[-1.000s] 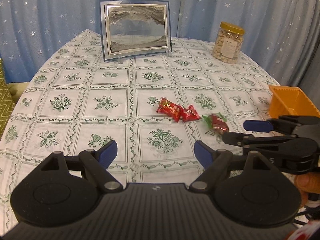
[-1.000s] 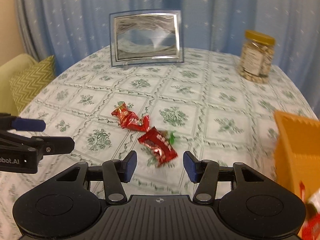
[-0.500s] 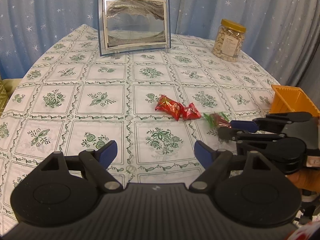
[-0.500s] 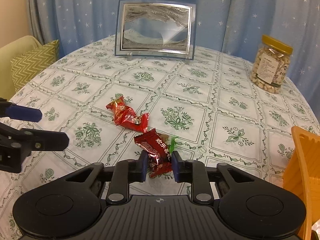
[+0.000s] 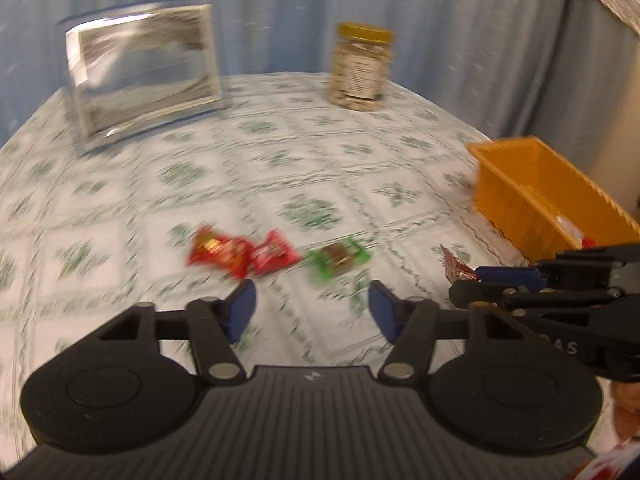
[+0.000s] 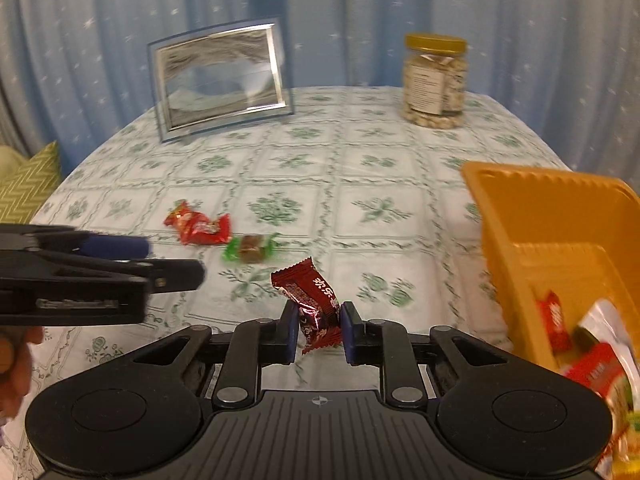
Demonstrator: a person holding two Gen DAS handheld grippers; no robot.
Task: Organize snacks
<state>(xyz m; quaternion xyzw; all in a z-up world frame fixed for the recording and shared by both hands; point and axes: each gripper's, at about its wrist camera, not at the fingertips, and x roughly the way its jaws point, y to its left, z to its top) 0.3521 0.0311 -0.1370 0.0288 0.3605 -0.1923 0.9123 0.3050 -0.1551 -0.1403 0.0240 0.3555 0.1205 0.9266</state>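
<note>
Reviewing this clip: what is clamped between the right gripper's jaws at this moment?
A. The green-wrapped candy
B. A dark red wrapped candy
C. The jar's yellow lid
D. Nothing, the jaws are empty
B: in the right wrist view the right gripper has its jaws shut on the dark red wrapped candy, while the green-wrapped candy lies on the tablecloth.

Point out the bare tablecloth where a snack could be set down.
Free: the wide stretch between the picture frame, nut jar and orange bin. Crowded: the near edge, with red candies, green candy and both grippers.
</note>
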